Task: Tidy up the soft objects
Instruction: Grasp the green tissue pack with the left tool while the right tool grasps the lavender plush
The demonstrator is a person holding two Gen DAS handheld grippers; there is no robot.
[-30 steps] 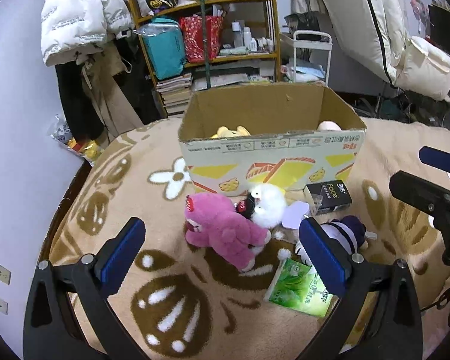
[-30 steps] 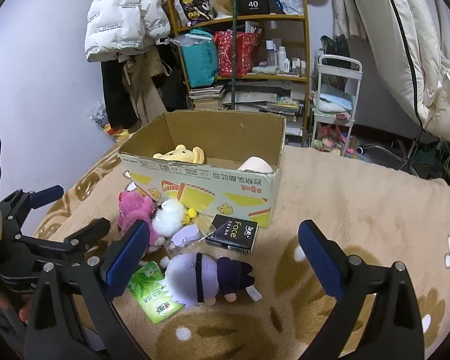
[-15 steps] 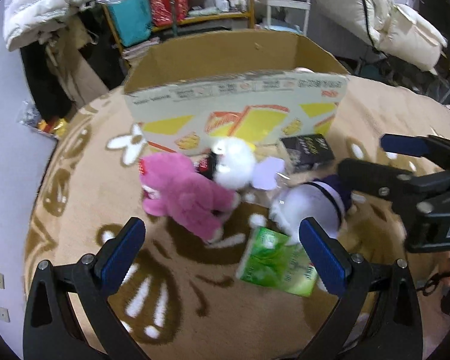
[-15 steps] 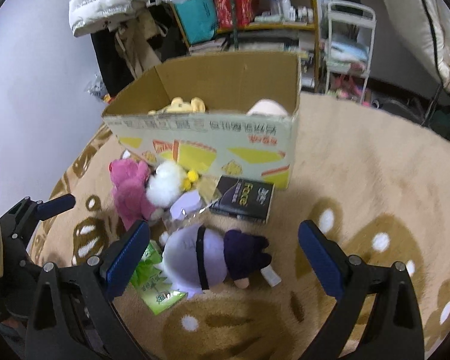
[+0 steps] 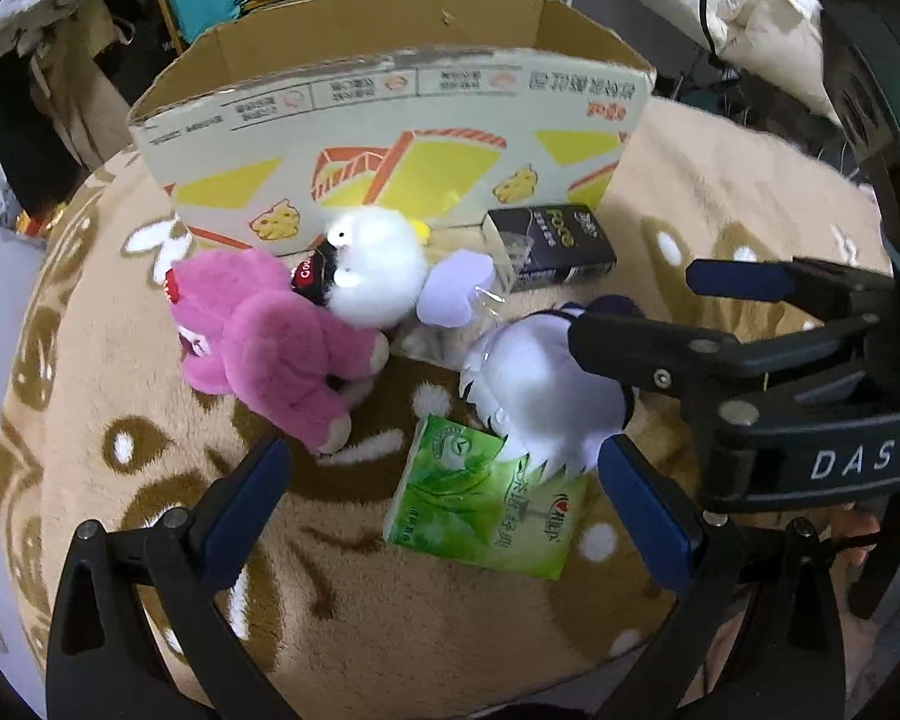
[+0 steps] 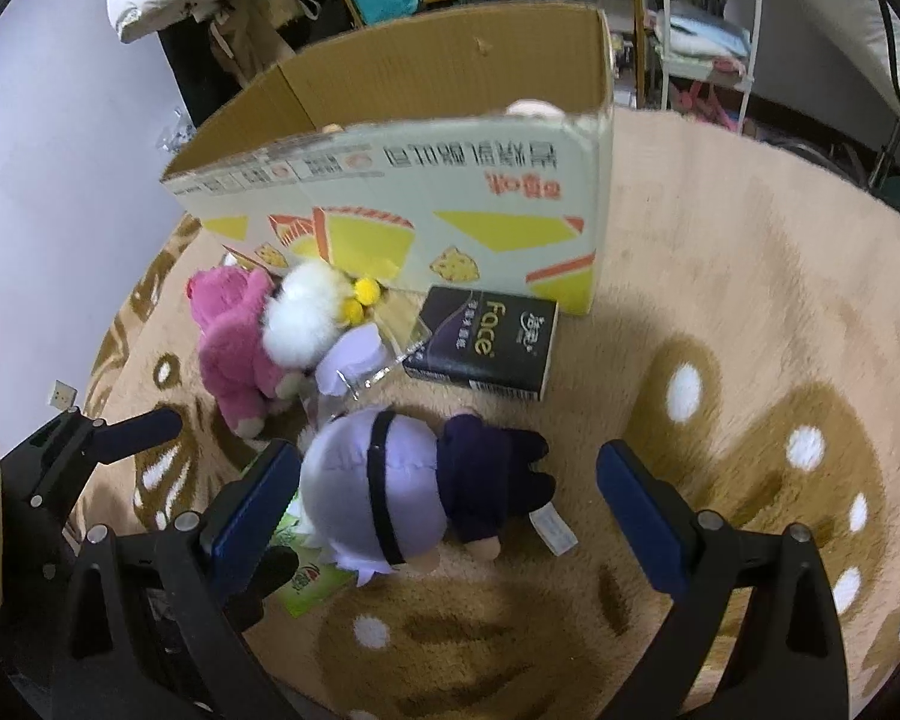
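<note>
A white-haired doll in purple clothes (image 6: 402,492) lies on the rug, between the open jaws of my right gripper (image 6: 447,492); it also shows in the left wrist view (image 5: 534,390). A pink plush bear (image 5: 264,336) and a white fluffy plush (image 5: 378,270) lie just left of it, in front of the open cardboard box (image 5: 390,96). My left gripper (image 5: 444,498) is open and empty, hovering above a green tissue pack (image 5: 486,510). The right gripper's fingers (image 5: 660,336) reach over the doll in the left wrist view.
A black "face" tissue box (image 6: 486,342) and a clear plastic wrapper (image 6: 384,354) lie by the box front. The tan patterned rug (image 6: 720,330) stretches to the right. Shelves, a white cart (image 6: 702,12) and hanging jackets stand behind.
Both grippers have moved down and forward toward the toys. The right gripper now straddles the white-haired doll; the left now hovers over the green tissue pack.
</note>
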